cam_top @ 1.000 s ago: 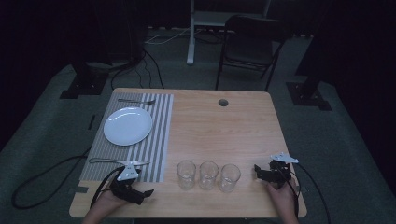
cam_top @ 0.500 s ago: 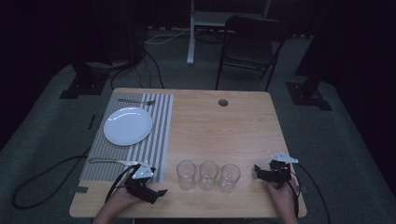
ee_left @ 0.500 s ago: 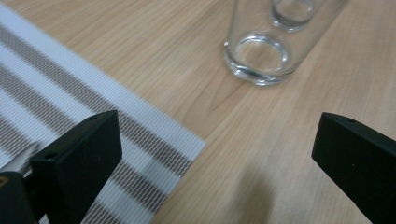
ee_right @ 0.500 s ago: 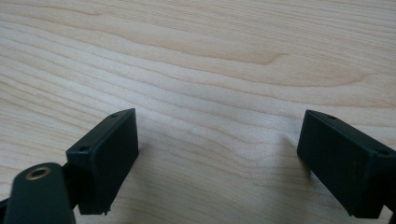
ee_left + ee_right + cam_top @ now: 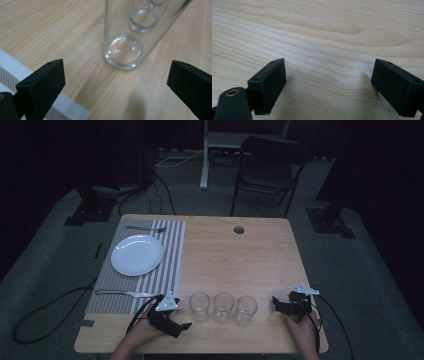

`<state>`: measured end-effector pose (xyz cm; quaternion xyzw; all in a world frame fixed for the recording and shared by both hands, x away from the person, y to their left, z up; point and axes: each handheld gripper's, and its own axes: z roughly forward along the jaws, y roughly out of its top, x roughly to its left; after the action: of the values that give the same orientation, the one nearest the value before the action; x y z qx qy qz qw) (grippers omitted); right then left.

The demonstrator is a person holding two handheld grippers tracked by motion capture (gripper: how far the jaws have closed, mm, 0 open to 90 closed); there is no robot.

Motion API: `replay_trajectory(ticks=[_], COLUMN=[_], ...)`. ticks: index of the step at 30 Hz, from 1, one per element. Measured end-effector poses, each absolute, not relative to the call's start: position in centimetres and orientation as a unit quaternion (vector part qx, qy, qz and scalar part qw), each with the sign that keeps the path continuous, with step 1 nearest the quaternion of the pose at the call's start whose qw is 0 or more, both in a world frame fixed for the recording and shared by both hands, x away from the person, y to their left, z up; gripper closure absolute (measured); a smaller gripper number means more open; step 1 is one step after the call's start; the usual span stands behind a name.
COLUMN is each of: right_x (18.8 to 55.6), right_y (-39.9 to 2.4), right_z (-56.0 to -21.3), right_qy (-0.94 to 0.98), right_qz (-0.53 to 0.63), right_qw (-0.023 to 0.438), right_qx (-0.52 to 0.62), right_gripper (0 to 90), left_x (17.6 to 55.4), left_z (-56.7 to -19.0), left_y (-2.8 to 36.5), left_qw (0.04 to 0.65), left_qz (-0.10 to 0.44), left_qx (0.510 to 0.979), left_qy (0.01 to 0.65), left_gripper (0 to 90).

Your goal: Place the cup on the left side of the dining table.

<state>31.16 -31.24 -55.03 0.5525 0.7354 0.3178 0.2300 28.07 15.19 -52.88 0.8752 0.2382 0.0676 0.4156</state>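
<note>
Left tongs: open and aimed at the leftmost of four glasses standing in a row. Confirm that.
Not four: the high view shows three glasses in the row. The left tongs are open and aimed at the leftmost glass.

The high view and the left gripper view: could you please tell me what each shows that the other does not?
High view alone: the white plate on the striped placemat, a fork, a knife, the right tongs, a chair.

Left gripper view alone: the thick clear base of the nearest glass seen close, between open jaws.

Both: the glasses, the wooden table, the mat's edge.
</note>
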Motion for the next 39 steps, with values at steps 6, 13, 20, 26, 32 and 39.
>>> replay_trajectory(ticks=[6, 13, 20, 26, 32, 39], right_x=[31.2, 31.2, 31.1, 31.2, 31.2, 31.2], right_y=[-31.2, -31.2, -31.2, -31.3, -31.2, -31.3], right_z=[-55.0, -55.0, -55.0, -55.0, -55.0, -55.0], right_qy=[0.735, 0.735, 0.735, 0.735, 0.735, 0.735], right_qz=[0.318, 0.318, 0.317, 0.318, 0.318, 0.318], right_qw=[0.23, 0.23, 0.23, 0.23, 0.23, 0.23], right_qx=[0.553, 0.552, 0.553, 0.552, 0.553, 0.553], right_gripper=[12.2, 12.2, 12.2, 12.2, 12.2, 12.2], left_x=[28.4, 28.6, 28.6, 28.9, 28.9, 29.0], left_z=[-52.6, -52.4, -52.3, -51.7, -51.5, -51.1], left_y=[13.8, 13.3, 12.9, 12.0, 12.1, 11.3], left_qw=[0.434, 0.451, 0.466, 0.484, 0.499, 0.505], left_qz=[0.073, 0.081, 0.076, 0.084, 0.093, 0.093], left_qx=[0.867, 0.857, 0.85, 0.841, 0.829, 0.828], left_qy=[0.235, 0.237, 0.234, 0.227, 0.234, 0.226], left_gripper=[2.1, 2.1, 2.1, 2.1, 2.2, 5.1])
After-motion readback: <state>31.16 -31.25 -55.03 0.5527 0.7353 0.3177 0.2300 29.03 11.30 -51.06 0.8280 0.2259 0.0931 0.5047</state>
